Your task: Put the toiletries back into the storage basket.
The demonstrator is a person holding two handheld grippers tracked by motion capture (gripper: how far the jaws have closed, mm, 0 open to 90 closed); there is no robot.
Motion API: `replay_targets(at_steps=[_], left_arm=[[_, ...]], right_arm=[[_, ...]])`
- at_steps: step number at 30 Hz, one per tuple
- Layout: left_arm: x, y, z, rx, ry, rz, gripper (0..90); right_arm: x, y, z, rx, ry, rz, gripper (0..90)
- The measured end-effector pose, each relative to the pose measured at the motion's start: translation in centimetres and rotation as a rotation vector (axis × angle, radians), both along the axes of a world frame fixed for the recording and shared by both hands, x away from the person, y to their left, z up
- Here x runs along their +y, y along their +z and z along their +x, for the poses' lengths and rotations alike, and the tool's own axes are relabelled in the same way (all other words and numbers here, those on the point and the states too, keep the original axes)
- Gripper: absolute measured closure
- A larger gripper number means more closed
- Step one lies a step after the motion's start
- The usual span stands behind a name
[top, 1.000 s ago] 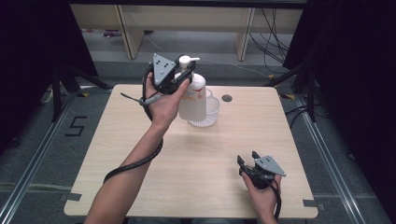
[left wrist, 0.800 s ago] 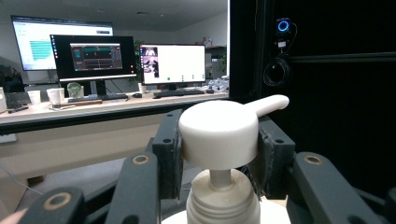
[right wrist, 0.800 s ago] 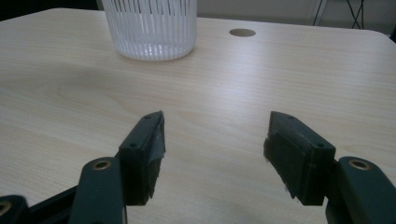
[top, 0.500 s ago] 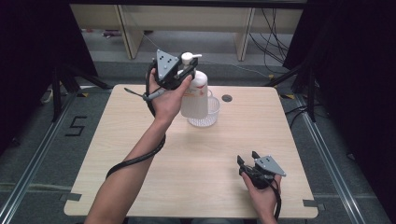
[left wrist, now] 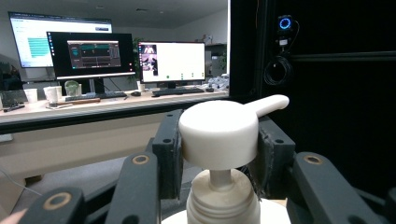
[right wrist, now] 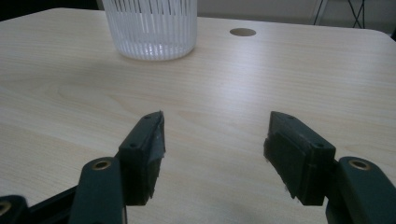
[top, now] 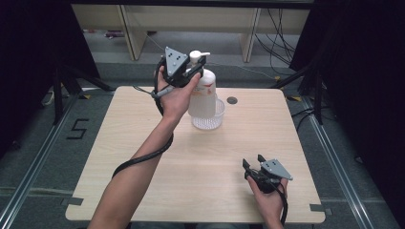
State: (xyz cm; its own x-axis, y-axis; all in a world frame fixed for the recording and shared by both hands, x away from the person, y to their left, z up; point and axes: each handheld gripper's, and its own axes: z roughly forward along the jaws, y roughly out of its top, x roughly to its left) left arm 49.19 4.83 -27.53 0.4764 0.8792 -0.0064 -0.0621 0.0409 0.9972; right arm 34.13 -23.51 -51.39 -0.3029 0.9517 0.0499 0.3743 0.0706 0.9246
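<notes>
**Left tongs on the pump head, bottle lifted over the cup**

The bottle's (top: 203,93) lower part is hidden behind the hand (top: 175,98) in the high view, and its base sits in front of the cup (top: 213,117), so whether it touches the cup's rim cannot be told. In the left gripper view the bottle is cut off just under the neck; the label print is too small to read.

The left tongs (top: 193,67) are closed part-way on the white pump head (left wrist: 219,133), one black jaw against each side of it, the spout pointing away to the right. The tongs are raised well above the table (top: 143,143), at the far side.

The right tongs (top: 254,163) rest low at the near right of the table, jaws spread wide with bare wood between them, holding nothing. In the right gripper view the ribbed cup (right wrist: 149,28) stands well ahead of them, near a round hole (right wrist: 243,32) in the table.

Against the frames before, the left tongs and bottle have risen a little and tilted; the right tongs have not moved.
</notes>
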Motion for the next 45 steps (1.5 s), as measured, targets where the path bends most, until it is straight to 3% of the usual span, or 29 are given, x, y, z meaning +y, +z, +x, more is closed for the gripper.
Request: replay_targets(at_steps=[2, 3, 4, 7, 10, 19, 24, 27, 28, 31, 37, 38, 39, 40, 45], left_arm=[[-0.2, 0.0, 0.1, 0.001, -0.001, -0.001, 58.5], [-0.2, 0.0, 0.2, 0.001, 0.008, 0.006, 58.5], [-0.3, 0.0, 0.3, 0.002, -0.001, 0.0, 58.5], [-0.4, -0.1, 0.5, 0.003, -0.003, 0.001, 58.5], [-0.6, -0.1, 0.7, 0.003, -0.006, 0.003, 58.5], [-0.9, 0.2, 1.4, -0.009, -0.008, 0.008, 58.5], [-1.1, 0.2, 1.8, -0.007, -0.003, 0.012, 58.5], [-1.3, 0.1, 2.0, -0.003, 0.001, 0.013, 58.5], [-1.4, 0.0, 2.0, -0.002, 0.0, 0.013, 58.5], [-1.6, -0.1, 2.3, 0.005, -0.001, 0.016, 58.5], [-1.9, -0.2, 2.8, 0.005, 0.0, 0.023, 58.5], [-2.0, -0.2, 2.9, 0.005, 0.001, 0.025, 58.5], [-2.0, -0.2, 2.9, 0.002, 0.008, 0.026, 58.4], [-2.1, -0.1, 3.0, 0.003, 0.001, 0.026, 58.5], [-2.3, -0.3, 3.4, 0.004, 0.003, 0.025, 58.4]], right_arm=[[0.1, 0.0, -0.1, 0.013, -0.009, 0.014, 38.2], [-0.2, 0.0, 0.1, -0.016, 0.001, -0.025, 38.2], [0.0, 0.0, -0.1, 0.002, -0.007, -0.001, 38.2], [0.0, 0.0, 0.0, -0.001, -0.007, -0.003, 38.2], [-0.3, 0.0, 0.1, -0.017, 0.006, -0.034, 38.2], [-0.1, 0.0, 0.0, -0.005, 0.004, -0.011, 38.1], [-0.2, 0.0, 0.1, -0.019, 0.008, -0.031, 38.1], [-0.2, 0.0, 0.1, -0.007, 0.004, -0.023, 38.1], [0.1, 0.0, 0.0, 0.013, 0.001, 0.011, 38.1], [-0.1, 0.1, 0.0, 0.001, 0.0, -0.022, 38.1], [0.0, 0.0, 0.0, 0.004, -0.003, 0.01, 38.1], [-0.2, -0.1, 0.1, -0.009, 0.001, -0.022, 38.1], [-0.1, -0.1, 0.2, -0.019, 0.001, -0.022, 38.1], [0.0, 0.0, -0.1, 0.012, -0.003, 0.009, 38.1], [-0.1, 0.0, 0.1, 0.0, 0.008, 0.001, 38.1]])
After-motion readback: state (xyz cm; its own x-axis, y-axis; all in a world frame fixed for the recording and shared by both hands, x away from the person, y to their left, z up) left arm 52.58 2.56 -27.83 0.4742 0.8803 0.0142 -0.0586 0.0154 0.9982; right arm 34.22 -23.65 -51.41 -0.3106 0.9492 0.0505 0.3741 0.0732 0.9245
